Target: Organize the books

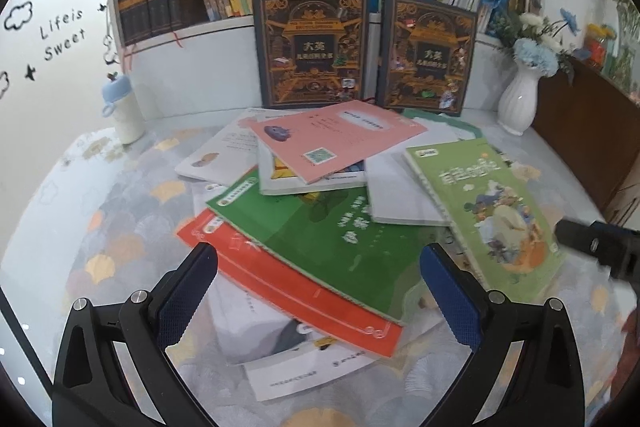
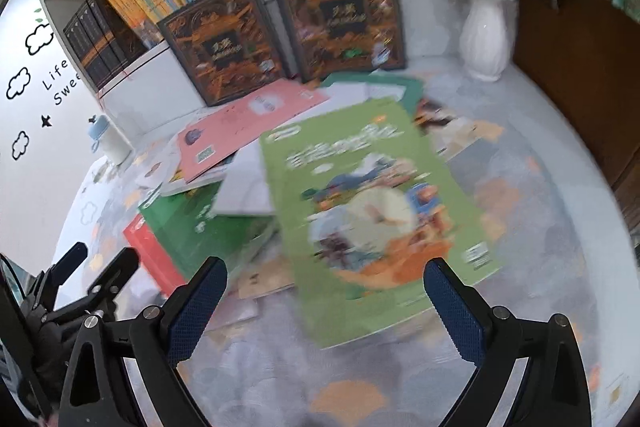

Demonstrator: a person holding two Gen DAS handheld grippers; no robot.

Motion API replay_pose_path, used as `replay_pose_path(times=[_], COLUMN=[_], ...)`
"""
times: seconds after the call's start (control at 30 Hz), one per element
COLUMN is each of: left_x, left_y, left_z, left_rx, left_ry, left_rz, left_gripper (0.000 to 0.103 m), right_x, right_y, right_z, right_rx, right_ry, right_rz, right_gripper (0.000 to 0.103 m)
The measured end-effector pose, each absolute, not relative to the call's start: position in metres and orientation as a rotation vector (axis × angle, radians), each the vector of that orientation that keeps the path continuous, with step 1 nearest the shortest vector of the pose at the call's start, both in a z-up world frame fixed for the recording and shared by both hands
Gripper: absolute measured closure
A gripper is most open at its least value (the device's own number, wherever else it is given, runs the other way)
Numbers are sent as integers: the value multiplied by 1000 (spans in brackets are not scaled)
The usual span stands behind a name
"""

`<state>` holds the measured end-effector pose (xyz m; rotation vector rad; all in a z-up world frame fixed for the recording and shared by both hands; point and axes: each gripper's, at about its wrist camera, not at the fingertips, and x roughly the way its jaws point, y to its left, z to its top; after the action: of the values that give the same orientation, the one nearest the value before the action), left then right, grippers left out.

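Both grippers are spread apart and hold nothing: the left gripper (image 1: 318,269) at bottom center over the red book (image 1: 288,291), the right gripper (image 2: 326,285) at bottom center before the light-green book (image 2: 372,219). Loose books fill mid-frame on the table (image 1: 120,211).

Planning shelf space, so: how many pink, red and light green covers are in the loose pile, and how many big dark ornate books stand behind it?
Pink cover: 1
Red cover: 1
Light green cover: 1
Dark ornate books: 2
Total: 5
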<state>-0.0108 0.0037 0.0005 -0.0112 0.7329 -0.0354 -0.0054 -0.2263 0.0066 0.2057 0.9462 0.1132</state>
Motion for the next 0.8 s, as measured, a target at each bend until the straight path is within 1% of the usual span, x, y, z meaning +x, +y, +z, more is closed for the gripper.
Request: replay_pose_path(times=[0.1, 0.17, 0.2, 0.23, 0.27, 0.3, 0.33, 0.37, 0.4, 0.43, 0.63, 0.8], left_x=[-14, -16, -16, -14, -12, -8, -4, 1, 6, 12, 18, 15], left_y=[-2, -11, -16, -23, -29, -36, -45, -54, -64, -74, -118, -138], left_z=[3, 3, 2, 1, -1, -4, -9, -16, -23, -31, -62, -76], left_rx=[-14, 1, 11, 14, 13, 9, 4, 2, 1, 1, 66, 105], left_ry=[715, 703, 700, 698, 701, 715, 736, 765, 796, 828, 881, 906], left_rz=[-61, -84, -88, -100, -115, -135, -163, -194, -221, -243, -284, -351], left_gripper=[2, 2, 2, 5, 7, 14, 25, 29, 37, 38, 38, 37], right_x=[-10, -4, 4, 11, 18, 29, 40, 47, 57, 63, 79, 82], right_y=[-273, -299, -314, -323, -332, -341, -348, -350, -352, -354, -355, -346], right_z=[7, -2, -12, -18, -26, -36, -46, -52, -60, -65, -89, -89], right_rx=[251, 312, 353, 382, 406, 418, 413, 403, 389, 388, 402, 380], right_ry=[894, 907, 941, 958, 976, 1005, 1039, 1064, 1095, 1106, 1100, 1076], right_rz=[-5, 2, 40, 68, 91, 97, 92, 82, 66, 62, 99, 151], right_gripper=[4, 5, 12, 17, 25, 31, 35, 42, 44, 44, 43, 43])
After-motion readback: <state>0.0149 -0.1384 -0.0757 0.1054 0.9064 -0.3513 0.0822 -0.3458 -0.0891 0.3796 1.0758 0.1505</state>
